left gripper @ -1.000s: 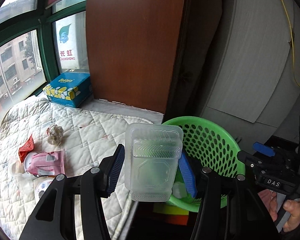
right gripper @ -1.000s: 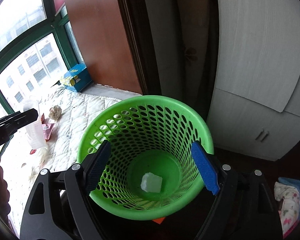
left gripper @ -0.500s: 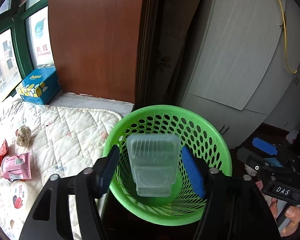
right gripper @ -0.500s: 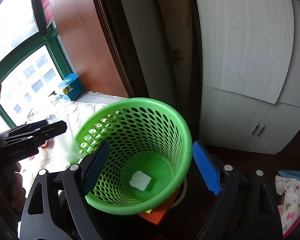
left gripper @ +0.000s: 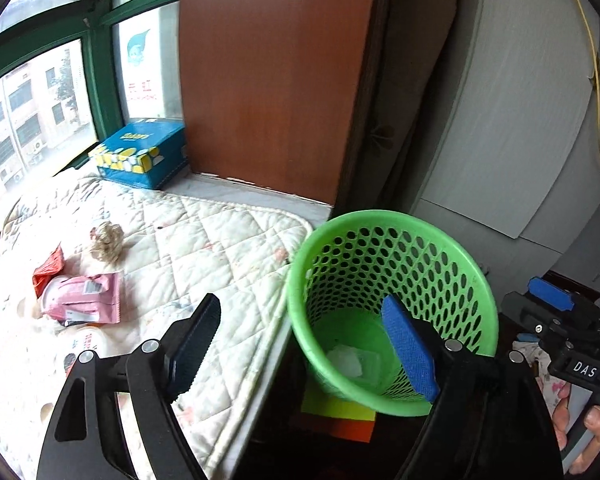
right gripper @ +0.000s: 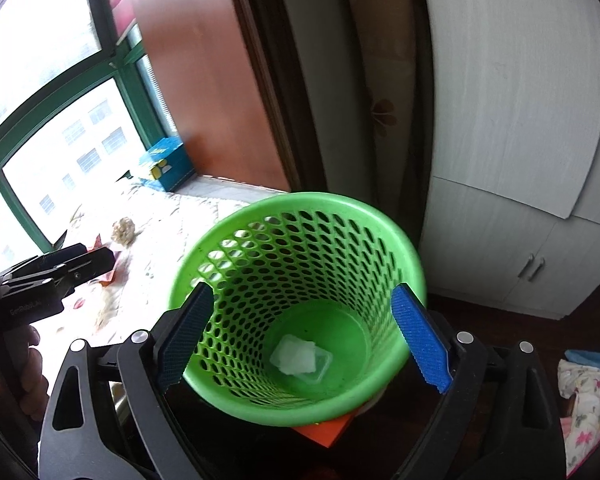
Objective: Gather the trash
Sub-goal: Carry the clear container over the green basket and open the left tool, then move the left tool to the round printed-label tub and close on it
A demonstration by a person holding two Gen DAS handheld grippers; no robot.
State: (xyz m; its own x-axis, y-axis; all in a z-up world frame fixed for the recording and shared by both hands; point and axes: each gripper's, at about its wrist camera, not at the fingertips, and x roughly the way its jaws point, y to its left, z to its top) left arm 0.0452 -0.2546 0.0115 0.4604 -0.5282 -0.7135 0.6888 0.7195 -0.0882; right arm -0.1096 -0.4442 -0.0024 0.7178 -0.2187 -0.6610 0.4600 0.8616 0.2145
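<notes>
Baskets: one green basket [left gripper: 392, 280], right of the quilted bed [left gripper: 204, 240]
In basket: one clear plastic tray [right gripper: 314, 364] and one white crumpled piece [right gripper: 294, 356] on the bottom
On bed: one pink packet [left gripper: 86, 298], one red wrapper [left gripper: 48, 270], one crumpled ball [left gripper: 106, 240], far blue box [left gripper: 140, 154]
Left claw [left gripper: 300, 348]: spread wide, holding nothing
Right claw [right gripper: 300, 340]: spread wide, empty, straddling the basket's near rim

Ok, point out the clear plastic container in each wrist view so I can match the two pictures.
Left wrist view: the clear plastic container lies on the floor of the green basket, lower centre-right, beside the left gripper's blue pad.
Right wrist view: the same container lies at the basket bottom, lower centre, between the right gripper's open fingers.
Shared landmark: the blue box by the window.
</notes>
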